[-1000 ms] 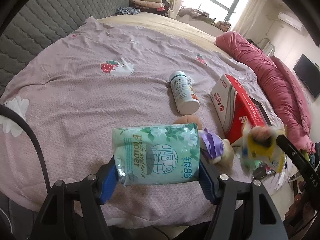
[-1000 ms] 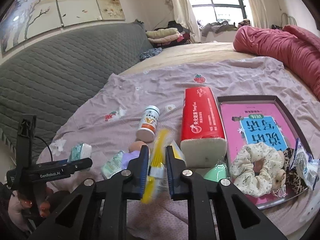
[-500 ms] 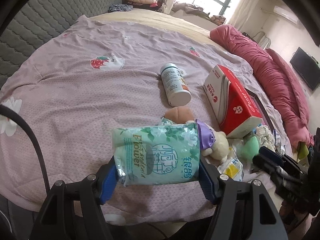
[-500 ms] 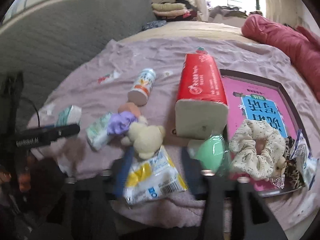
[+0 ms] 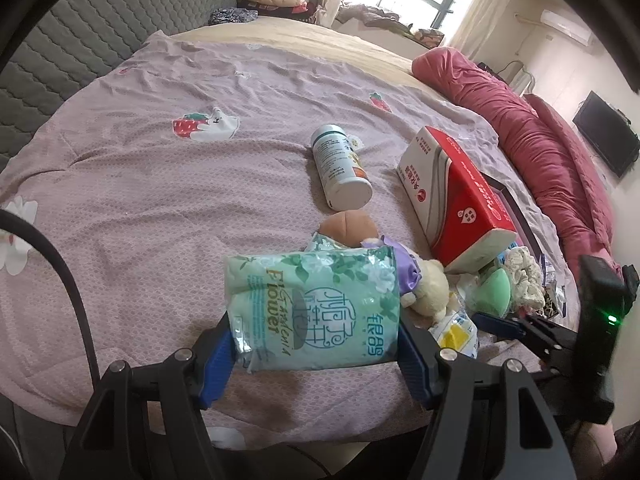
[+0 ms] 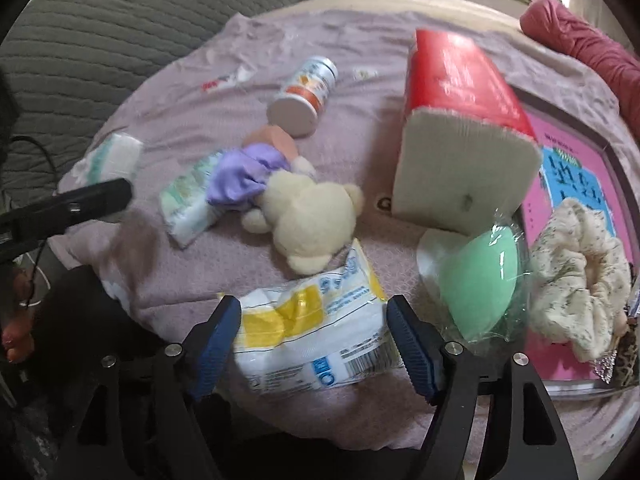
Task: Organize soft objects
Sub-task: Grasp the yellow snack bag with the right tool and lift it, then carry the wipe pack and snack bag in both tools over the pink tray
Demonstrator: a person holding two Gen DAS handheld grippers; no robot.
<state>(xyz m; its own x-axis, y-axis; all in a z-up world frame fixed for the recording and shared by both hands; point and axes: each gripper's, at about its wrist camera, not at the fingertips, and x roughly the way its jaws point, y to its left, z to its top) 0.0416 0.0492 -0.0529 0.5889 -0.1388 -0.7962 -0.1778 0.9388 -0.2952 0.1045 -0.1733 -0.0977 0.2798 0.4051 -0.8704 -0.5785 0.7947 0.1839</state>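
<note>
The left tool (image 5: pixel 314 344) is clamped on a green tissue pack (image 5: pixel 312 308), held above the near edge of the bed (image 5: pixel 160 184), to the left of the cream teddy bear (image 6: pixel 308 220). Taking that bear as the landmark on the pink bedspread: a second green tissue pack (image 6: pixel 188 200) lies touching its left side under a purple cloth (image 6: pixel 240 172); a white bottle (image 6: pixel 304 96) lies on its side beyond it. Just in front of the bear lies a yellow-and-white packet (image 6: pixel 316 332), between the blue pads of the right tool (image 6: pixel 314 344), whose jaws are opening and stand apart from the packet. To the bear's right sits a red tissue box (image 6: pixel 460 120), with a green sponge (image 6: pixel 480 280) in front and a floral scrunchie (image 6: pixel 576 272) farther right.
</note>
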